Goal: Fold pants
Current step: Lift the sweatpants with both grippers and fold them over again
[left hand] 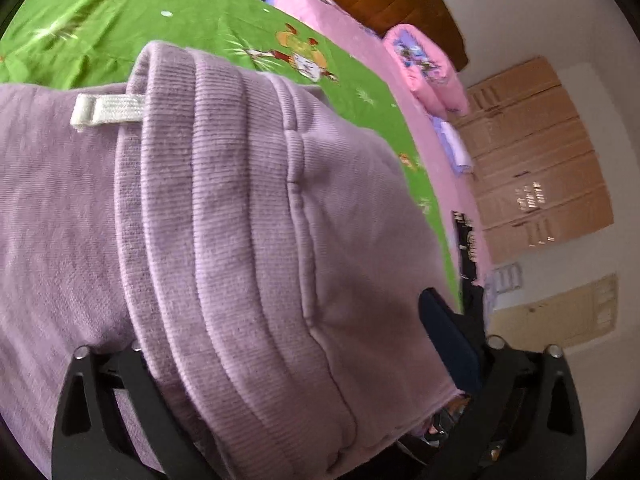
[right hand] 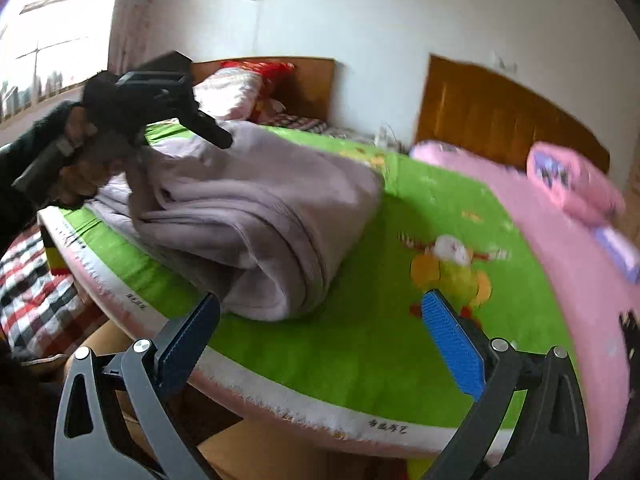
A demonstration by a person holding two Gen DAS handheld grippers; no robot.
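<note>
Left wrist view
Left gripper (left hand: 256,360): jaws stand wide apart with the pants between them; the right pad shows dark beside the cloth, the left finger lies under the fabric edge. Whether the pads press the cloth cannot be told from here.
Pants (left hand: 224,216): lilac knit, bunched, filling most of the view; the ribbed waistband runs down the middle.
Drawstring (left hand: 108,110): white flat tip lying on the pants at upper left.
Sheet (left hand: 120,12): green with cartoon prints, under and beyond the pants.
Quilt (left hand: 344,28): pink, along the far side of the sheet.
Pillow (left hand: 424,68): pink roll resting on the quilt.
Wardrobe (left hand: 536,152): light wood panels against the wall on the right.

Right wrist view
Right gripper (right hand: 320,344): jaws spread wide, nothing between them; blue pads hang above the sheet (right hand: 360,360) near the bed edge, apart from the pants.
Pants (right hand: 256,216): folded heap on the sheet, near the bed's left edge.
Left gripper (right hand: 200,128): black, held by a hand (right hand: 80,168) in a dark sleeve, fingers down at the far top of the heap, touching it.
Quilt (right hand: 560,232): pink, at right.
Headboard (right hand: 500,116): brown wood, behind.
</note>
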